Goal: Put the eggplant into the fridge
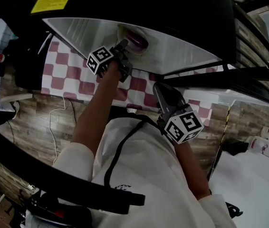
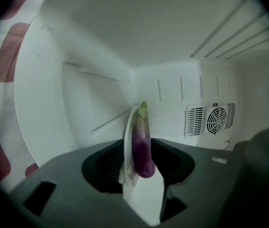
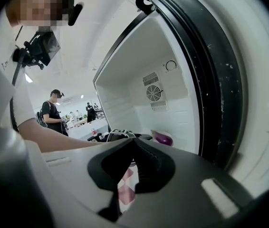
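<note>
Eggplant (image 2: 142,144) set in fridge (image 2: 172,113), seemingly released; left gripper (image 1: 123,43) jaws half apart; right gripper (image 3: 130,144) jaws together, empty; withdrawal required.

Fridge floor (image 1: 187,49): white and smooth, the bottom of the open compartment in front of me.
Dish (image 1: 124,32): pale and shallow. It lies directly on the fridge floor, deep inside and near the back wall.
Eggplant (image 1: 136,41): purple with a green stem end, lying lengthwise in the dish.
Surface (image 1: 63,72): covered with a red-and-white checked cloth. My fridge stands on it, and bare cloth shows in front of the opening and off to my left.
</note>
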`<state>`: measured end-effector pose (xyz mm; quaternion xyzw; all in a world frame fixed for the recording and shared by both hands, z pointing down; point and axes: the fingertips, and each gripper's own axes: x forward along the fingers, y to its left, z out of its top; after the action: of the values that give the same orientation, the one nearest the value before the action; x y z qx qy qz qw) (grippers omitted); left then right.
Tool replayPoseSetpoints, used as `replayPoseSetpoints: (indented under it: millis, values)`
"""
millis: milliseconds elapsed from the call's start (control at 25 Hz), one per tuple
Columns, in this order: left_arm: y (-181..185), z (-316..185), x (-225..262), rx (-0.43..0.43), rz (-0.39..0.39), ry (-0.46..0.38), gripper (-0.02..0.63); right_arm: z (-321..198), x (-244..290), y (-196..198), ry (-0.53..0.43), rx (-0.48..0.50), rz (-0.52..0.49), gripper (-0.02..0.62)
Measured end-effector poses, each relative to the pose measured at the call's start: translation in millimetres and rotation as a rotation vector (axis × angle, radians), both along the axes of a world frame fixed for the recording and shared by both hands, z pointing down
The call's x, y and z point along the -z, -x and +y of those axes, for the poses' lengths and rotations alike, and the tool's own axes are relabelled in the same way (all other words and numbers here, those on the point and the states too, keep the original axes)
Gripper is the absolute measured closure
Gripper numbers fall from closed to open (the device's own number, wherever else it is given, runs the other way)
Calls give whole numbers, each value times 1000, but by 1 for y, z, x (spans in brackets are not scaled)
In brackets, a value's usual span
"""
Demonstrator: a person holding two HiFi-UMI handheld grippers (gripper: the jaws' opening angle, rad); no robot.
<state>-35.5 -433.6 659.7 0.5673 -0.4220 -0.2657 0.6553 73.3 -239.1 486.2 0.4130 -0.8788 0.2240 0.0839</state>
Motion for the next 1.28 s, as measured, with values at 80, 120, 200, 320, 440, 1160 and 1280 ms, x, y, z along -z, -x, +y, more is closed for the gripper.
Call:
replayPoseSetpoints:
  millis: [80, 120, 200, 320, 440, 1160, 1280]
  values:
    - [0, -2, 2, 6, 21, 11, 397, -1, 2, -2, 0, -4, -6, 588]
    - [0, -3, 3, 10, 34, 18, 366, -1, 3, -3, 1, -7, -10, 589]
    - [1, -5, 4, 15, 40, 31, 340, -2, 4, -7, 5, -18, -19, 589]
    - [5, -9, 6, 18, 11, 38, 304, -4, 3, -11, 12, -40, -31, 588]
    - [8, -9, 8, 5, -14, 39, 287, -5, 3, -12, 20, -57, -43, 589]
    - [4, 32, 54, -173, -82, -98, 381, -23, 13, 0, -9, -67, -104, 588]
    - [7, 47, 70, -195, -117, -146, 447, -25, 17, 3, -17, -57, -113, 588]
